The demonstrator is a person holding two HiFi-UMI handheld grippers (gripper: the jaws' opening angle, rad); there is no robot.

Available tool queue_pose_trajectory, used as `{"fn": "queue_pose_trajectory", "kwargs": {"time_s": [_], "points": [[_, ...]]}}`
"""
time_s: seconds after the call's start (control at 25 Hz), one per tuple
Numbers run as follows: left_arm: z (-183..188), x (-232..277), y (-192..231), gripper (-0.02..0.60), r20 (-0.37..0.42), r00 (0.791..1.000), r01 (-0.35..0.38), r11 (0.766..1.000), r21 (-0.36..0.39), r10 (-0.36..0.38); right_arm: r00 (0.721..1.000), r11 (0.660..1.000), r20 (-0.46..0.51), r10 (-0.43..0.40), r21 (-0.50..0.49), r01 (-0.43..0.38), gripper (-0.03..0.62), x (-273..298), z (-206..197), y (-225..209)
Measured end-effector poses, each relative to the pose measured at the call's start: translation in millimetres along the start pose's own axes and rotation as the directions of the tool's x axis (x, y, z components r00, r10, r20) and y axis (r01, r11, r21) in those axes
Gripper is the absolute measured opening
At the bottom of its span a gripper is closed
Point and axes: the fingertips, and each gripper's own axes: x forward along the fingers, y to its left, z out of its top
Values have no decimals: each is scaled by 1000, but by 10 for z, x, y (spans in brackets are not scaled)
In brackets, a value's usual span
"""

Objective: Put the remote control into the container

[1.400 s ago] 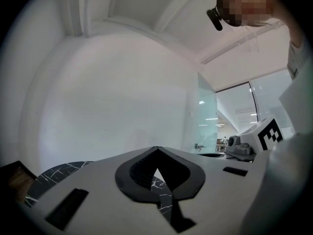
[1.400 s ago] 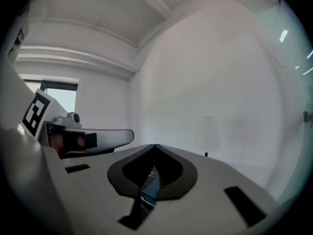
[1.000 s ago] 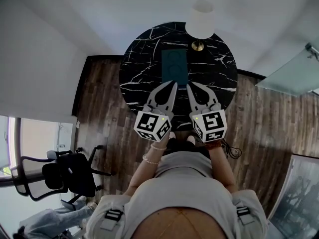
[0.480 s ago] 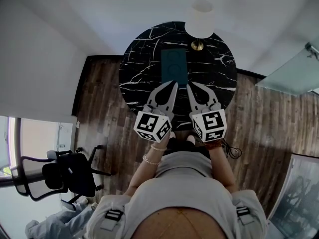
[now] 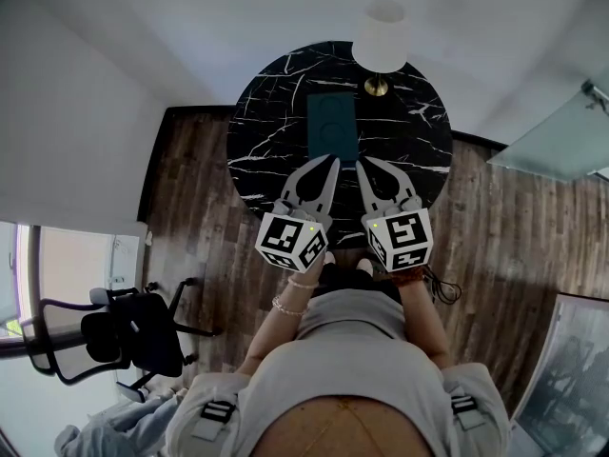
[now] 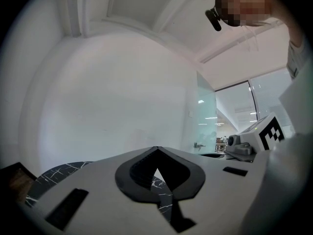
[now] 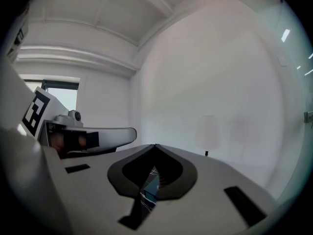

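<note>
1. The round table (image 5: 266, 112) shows a black marble-look top, white-veined and polished.
2. The teal container (image 5: 332, 127) reads smooth and matt.
3. The lamp shade (image 5: 383, 38) looks matt white, perhaps cloth; the lamp base (image 5: 378, 88) gleams like brass.
4. The floor (image 5: 190, 208) is dark wood planking with visible grain.
5. The left gripper (image 5: 333, 160) and right gripper (image 5: 361, 165) wear pale grey matt plastic shells, and their pads (image 6: 142, 168) are black and ribbed.
6. The glass panel (image 5: 561, 141) looks frosted and smooth.
</note>
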Motion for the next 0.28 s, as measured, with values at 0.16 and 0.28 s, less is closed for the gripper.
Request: {"fn": "queue_pose_trajectory", "kwargs": {"time_s": [0.16,0.28], "points": [[4,-1,-20,5,1,1000,4,1000,3,-4,1000,1000,-1,0,2,0,11,-7,-1,-1],[10,2,-45,5,2,1000,10,1000,2,-10,1000,1000,-1,0,2,0,11,-20,2,-5]]}}
